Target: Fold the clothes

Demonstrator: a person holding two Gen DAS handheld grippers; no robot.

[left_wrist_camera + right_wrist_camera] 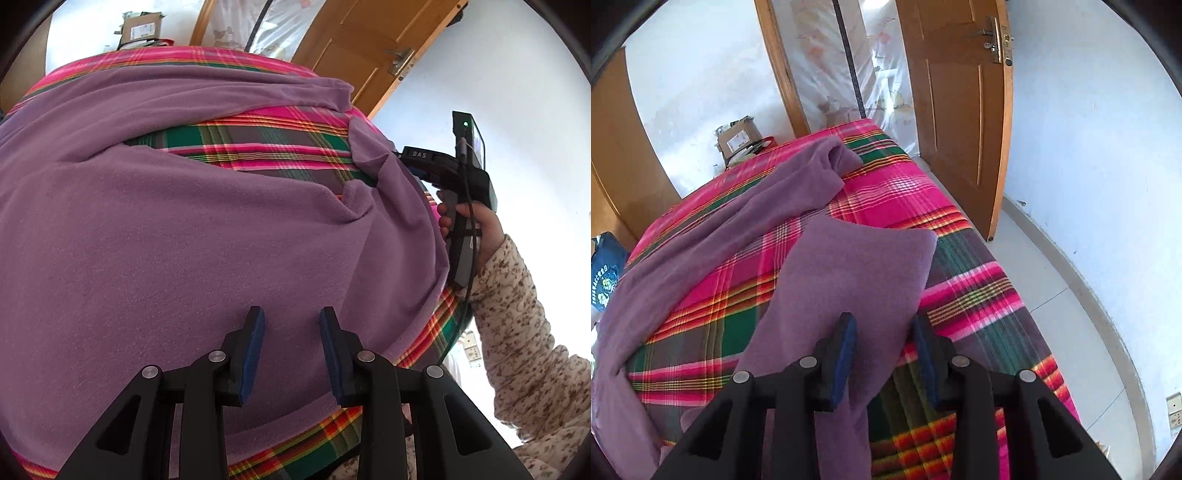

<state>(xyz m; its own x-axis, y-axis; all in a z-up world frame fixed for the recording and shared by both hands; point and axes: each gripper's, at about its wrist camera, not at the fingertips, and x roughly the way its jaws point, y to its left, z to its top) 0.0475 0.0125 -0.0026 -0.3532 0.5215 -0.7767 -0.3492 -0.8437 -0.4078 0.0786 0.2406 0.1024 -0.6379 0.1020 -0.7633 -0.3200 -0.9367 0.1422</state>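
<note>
Purple fleece garment point(184, 240) lay spread, partly folded, on the bed's pink-green-orange plaid cover point(894, 192). Left tool point(291, 332) hovered over the body fabric, jaws apart, gripping nothing. Right tool point(882, 332) stood with jaws apart around a lifted fleece flap point(857, 266); pinch not confirmed.

Garment point(846, 280) on bedspread point(979, 295); door point(956, 110) behind; box point(738, 138) far left

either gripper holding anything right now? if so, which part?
Nothing is held. The left gripper is open above the purple garment; the right gripper is open with a purple sleeve lying between its fingers, not pinched.
</note>
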